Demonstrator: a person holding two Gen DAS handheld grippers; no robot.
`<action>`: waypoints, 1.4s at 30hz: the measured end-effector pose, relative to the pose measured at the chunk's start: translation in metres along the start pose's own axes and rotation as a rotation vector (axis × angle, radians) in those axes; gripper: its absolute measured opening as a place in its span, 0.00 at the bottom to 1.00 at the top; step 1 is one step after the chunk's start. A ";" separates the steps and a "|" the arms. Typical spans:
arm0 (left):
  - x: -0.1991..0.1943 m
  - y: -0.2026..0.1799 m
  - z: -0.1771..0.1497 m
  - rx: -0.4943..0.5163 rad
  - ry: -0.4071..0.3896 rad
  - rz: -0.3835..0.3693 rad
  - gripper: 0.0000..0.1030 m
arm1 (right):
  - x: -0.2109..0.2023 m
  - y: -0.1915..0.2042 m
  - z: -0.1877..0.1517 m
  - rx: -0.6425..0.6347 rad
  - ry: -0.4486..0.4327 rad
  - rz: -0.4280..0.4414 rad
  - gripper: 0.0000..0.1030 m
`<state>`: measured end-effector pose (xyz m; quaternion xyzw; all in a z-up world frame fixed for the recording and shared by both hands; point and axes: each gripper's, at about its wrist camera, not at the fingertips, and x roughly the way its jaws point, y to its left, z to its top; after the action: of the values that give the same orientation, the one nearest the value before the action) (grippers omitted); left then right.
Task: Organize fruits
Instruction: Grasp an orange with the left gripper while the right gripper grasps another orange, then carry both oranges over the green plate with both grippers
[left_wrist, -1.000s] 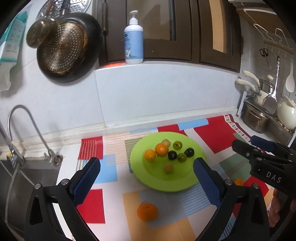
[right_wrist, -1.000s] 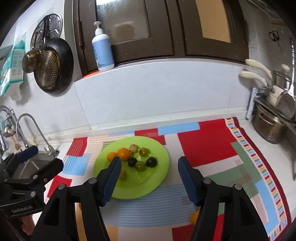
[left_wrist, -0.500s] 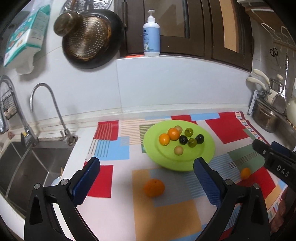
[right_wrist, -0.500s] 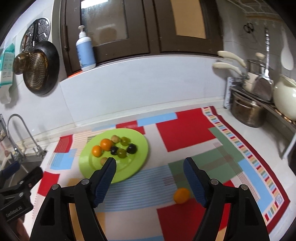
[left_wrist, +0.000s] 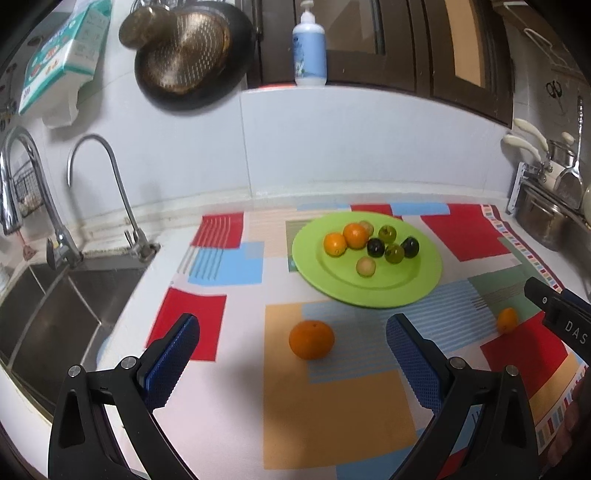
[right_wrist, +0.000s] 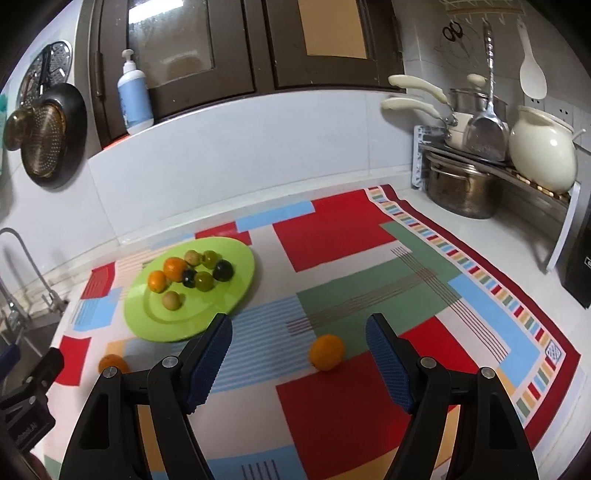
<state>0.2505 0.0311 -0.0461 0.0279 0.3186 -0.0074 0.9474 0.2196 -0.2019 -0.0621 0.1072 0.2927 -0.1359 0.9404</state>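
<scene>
A green plate on the patterned mat holds two oranges, two dark fruits and several greenish ones; it also shows in the right wrist view. A loose orange lies on the mat just ahead of my open, empty left gripper, between its fingers' line. A smaller orange lies on the mat between the tips of my open, empty right gripper; it also shows in the left wrist view. The first orange shows in the right wrist view at the left.
A steel sink with taps is at the left. Pots and a cream jar stand on a rack at the right. A soap bottle sits on the ledge. A pan hangs on the wall.
Both grippers have pulled back and away from the plate. The left view has swung left toward the sink, the right view toward the pots. Each loose orange now lies closer to a gripper.
</scene>
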 end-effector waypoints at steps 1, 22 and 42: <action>0.003 -0.001 -0.002 0.000 0.011 0.000 1.00 | 0.003 -0.001 -0.001 0.001 0.009 -0.002 0.73; 0.072 -0.009 -0.012 -0.002 0.194 -0.042 0.70 | 0.081 -0.009 -0.023 0.090 0.229 -0.043 0.61; 0.085 -0.010 -0.013 0.011 0.218 -0.076 0.40 | 0.092 -0.008 -0.023 0.060 0.246 -0.055 0.31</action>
<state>0.3100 0.0218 -0.1077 0.0216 0.4207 -0.0420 0.9060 0.2776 -0.2205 -0.1346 0.1430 0.4046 -0.1559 0.8897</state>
